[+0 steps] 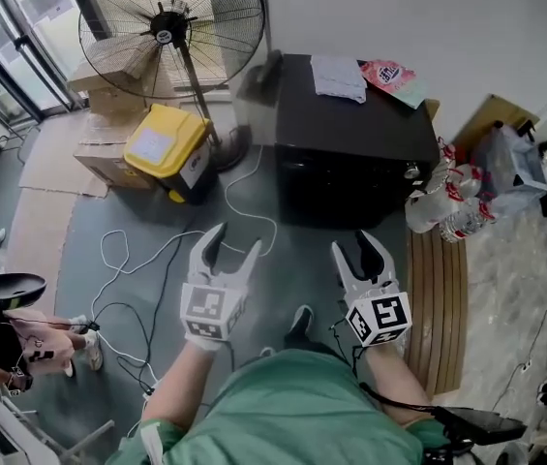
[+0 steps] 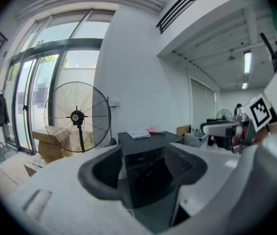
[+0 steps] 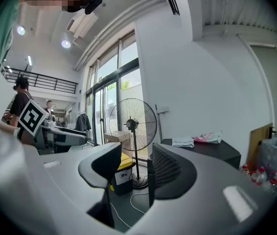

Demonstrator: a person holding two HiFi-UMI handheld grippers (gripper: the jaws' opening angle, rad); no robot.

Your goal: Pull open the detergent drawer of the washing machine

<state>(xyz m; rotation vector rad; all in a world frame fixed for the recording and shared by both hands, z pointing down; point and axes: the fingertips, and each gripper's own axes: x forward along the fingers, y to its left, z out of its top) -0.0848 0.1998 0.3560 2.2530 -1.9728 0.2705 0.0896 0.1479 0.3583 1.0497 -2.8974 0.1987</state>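
Left claw (image 1: 236, 241) and right claw (image 1: 358, 249) both hang open and empty, short of the black washing machine (image 1: 346, 153) straight ahead. Its detergent drawer cannot be picked out on the dark front. The right claw looks nearer.

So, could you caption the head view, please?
Left gripper and right gripper, both open and empty, face the black washing machine.

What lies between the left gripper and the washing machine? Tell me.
Head view: only grey floor and a looping white cable.
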